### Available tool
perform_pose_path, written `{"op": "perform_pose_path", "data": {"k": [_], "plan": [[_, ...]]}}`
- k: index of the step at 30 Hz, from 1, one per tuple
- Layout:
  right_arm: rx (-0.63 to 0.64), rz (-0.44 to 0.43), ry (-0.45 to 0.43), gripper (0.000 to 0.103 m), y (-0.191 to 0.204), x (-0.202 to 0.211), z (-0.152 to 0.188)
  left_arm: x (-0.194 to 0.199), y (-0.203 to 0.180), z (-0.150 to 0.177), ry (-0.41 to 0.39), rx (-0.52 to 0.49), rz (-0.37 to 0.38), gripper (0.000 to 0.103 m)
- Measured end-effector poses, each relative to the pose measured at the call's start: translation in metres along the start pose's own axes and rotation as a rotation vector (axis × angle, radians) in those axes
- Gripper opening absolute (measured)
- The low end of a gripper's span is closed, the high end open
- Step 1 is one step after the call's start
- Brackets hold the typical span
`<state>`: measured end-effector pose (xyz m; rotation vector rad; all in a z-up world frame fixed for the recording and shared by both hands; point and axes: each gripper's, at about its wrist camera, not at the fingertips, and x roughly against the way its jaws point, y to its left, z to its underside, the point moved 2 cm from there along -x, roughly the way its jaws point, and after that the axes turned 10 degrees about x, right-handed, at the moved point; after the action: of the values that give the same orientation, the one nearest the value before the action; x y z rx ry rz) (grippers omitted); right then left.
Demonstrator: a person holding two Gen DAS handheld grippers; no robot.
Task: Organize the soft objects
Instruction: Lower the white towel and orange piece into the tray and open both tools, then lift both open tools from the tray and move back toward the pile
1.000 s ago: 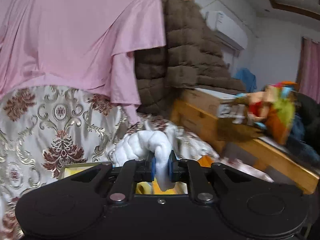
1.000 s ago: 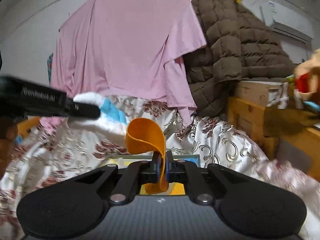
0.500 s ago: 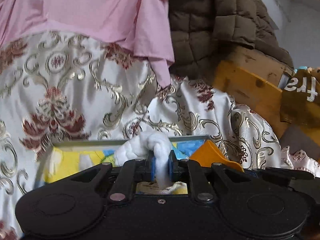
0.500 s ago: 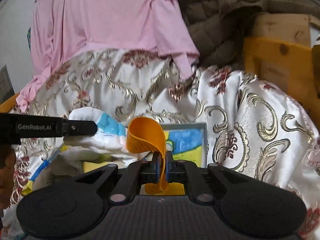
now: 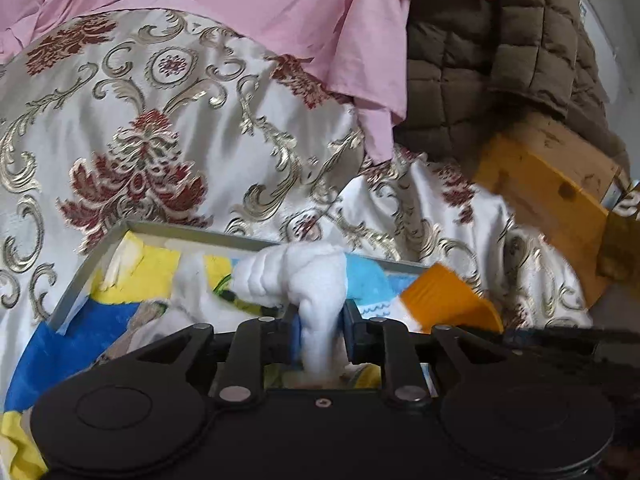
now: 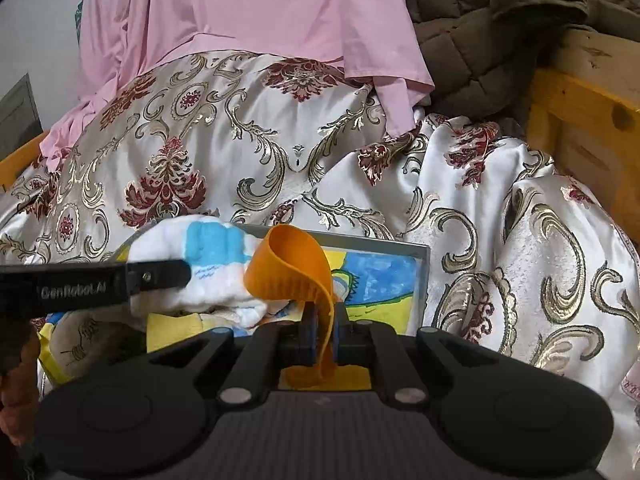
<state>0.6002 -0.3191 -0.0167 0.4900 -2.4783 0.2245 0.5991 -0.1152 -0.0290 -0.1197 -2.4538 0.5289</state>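
Currently: two soft items held over the grey-framed tray (image 5: 100, 256) on the bed.
Item one, white plush cloth (image 5: 304, 276) with a light-blue patch: it sits between the pads of my left claw (image 5: 320, 332), whose jaws are opening; it hangs just above the tray's bright blue and yellow lining. Item two, orange rubbery strip (image 6: 296, 268): my right claw (image 6: 322, 332) is clamped narrow on it, and it curls up and over to the left, beside the white cloth. Surroundings: gold-and-red patterned bedspread (image 6: 248, 152), pink sheet (image 6: 240, 12), brown quilted coat (image 5: 500, 72), wooden bed frame (image 6: 580, 120).
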Motion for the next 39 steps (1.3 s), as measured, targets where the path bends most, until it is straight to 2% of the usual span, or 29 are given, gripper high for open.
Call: {"op": "perform_pose_path", "data": {"k": [9, 12, 15, 18, 21, 22, 24, 27, 32, 34, 39], "plan": [[0.019, -0.025, 0.007, 0.012, 0.002, 0.003, -0.001, 0.006, 0.006, 0.013, 0.035, 0.067, -0.103, 0.027], [0.045, -0.033, 0.008, 0.017, 0.004, 0.006, 0.001, 0.011, 0.006, 0.012, 0.056, 0.079, -0.149, 0.034], [0.055, -0.037, 0.015, 0.024, 0.005, 0.010, 0.003, 0.020, 0.008, 0.012, 0.044, 0.096, -0.168, 0.044], [0.083, -0.031, -0.010, 0.028, 0.008, 0.016, 0.009, 0.025, 0.009, 0.014, -0.001, 0.079, -0.145, 0.058], [0.070, -0.016, -0.024, 0.032, 0.009, 0.022, 0.017, 0.034, 0.011, 0.021, -0.047, 0.024, -0.118, 0.061], [0.067, -0.014, -0.029, 0.034, 0.010, 0.024, 0.019, 0.038, 0.012, 0.023, -0.062, 0.018, -0.110, 0.067], [0.073, 0.003, -0.041, 0.043, 0.012, 0.028, 0.023, 0.044, 0.015, 0.027, -0.089, 0.011, -0.091, 0.075], [0.051, 0.020, -0.066, 0.050, 0.016, 0.037, 0.028, 0.055, 0.019, 0.032, -0.109, -0.012, -0.061, 0.076], [0.049, 0.056, -0.107, 0.062, 0.032, 0.055, 0.028, 0.082, 0.021, 0.040, -0.153, -0.074, -0.022, 0.084], [0.039, 0.071, -0.125, 0.065, 0.040, 0.068, 0.028, 0.096, 0.022, 0.043, -0.161, -0.090, -0.013, 0.087], [0.012, 0.104, -0.180, 0.082, 0.062, 0.109, 0.029, 0.140, 0.030, 0.049, -0.203, -0.113, 0.031, 0.094]]}}
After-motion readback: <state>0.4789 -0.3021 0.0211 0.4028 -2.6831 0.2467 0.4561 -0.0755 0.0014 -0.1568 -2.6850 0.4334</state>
